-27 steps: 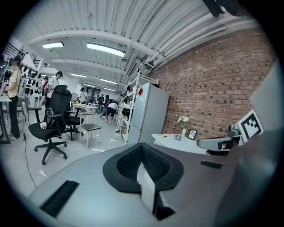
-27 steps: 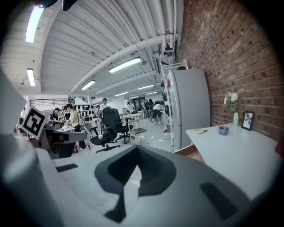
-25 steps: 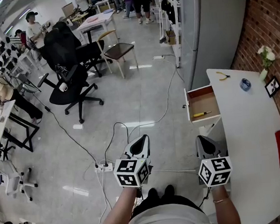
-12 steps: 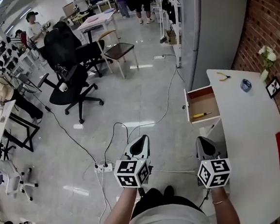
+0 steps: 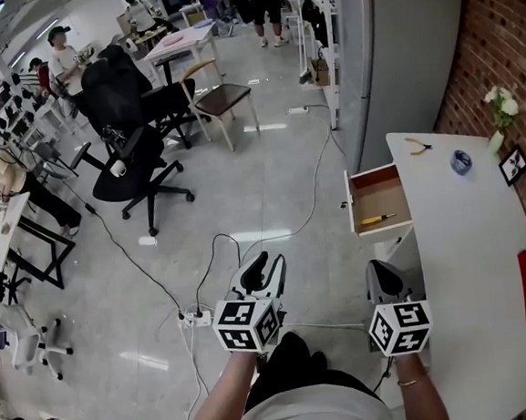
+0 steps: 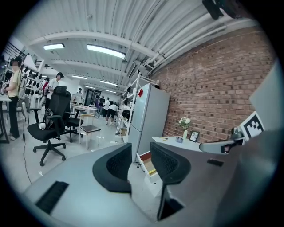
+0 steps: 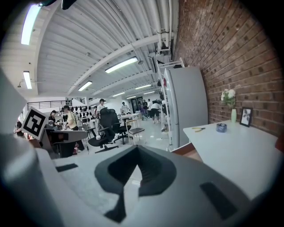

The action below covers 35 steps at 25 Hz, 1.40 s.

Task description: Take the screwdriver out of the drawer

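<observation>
The job is only at its start. Nothing is picked up yet, and both tools are well away from the drawer.

On the left, the person holds out the grey left gripper with black pads (image 5: 266,266) over the shiny floor. It points forward and a little down. Its jaws are opening, and there is nothing between them but air.

Next to it, the grey right gripper with black pads (image 5: 387,277) is held the same way, close to the edge of the long white table (image 5: 473,259). Its jaws are pressed together and hold nothing.

Further ahead and to the right, the open brown wooden drawer (image 5: 377,185) sticks out of the side of the table. The small screwdriver with the yellow handle (image 5: 377,218) lies flat inside it, at the end nearer the person.

I think the next move is to step closer and reach one gripper, jaws wide, down into the drawer. The jaws must go on each side of the thin handle and then squeeze.
</observation>
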### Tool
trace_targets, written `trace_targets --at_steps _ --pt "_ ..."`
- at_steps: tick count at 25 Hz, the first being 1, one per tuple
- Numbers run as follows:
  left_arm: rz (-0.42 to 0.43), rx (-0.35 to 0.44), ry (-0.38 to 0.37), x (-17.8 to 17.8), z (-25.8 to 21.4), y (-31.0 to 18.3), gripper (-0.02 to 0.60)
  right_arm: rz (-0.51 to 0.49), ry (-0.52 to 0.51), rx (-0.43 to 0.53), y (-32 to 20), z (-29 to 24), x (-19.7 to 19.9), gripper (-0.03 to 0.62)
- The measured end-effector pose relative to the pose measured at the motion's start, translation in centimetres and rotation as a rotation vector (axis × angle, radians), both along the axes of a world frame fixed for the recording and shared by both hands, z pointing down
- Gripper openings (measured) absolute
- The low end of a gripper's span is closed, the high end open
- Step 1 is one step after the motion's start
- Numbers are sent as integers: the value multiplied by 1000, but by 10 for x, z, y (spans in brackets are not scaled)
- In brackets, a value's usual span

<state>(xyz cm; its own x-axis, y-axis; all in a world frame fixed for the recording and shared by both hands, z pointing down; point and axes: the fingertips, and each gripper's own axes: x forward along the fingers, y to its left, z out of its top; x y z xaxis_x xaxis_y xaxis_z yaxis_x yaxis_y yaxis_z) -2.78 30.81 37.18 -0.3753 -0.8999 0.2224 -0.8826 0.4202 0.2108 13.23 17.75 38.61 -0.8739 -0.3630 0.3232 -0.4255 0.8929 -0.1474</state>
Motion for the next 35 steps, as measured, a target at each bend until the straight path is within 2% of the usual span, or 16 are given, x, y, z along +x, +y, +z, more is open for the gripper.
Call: trace_targets --at_steps 12,19,27,35 --pt "20 -22 20 -35 15 -37 147 40 21 -13 -35 9 -25 2" --pt "52 -44 43 -93 33 -86 146 66 51 -21 -73 22 -75 2" --pt "125 -61 72 -165 43 -157 143 118 72 -14 -131 21 -151 2" --pt "215 -73 62 -228 38 -229 140 214 76 -11 -186 14 -202 2"
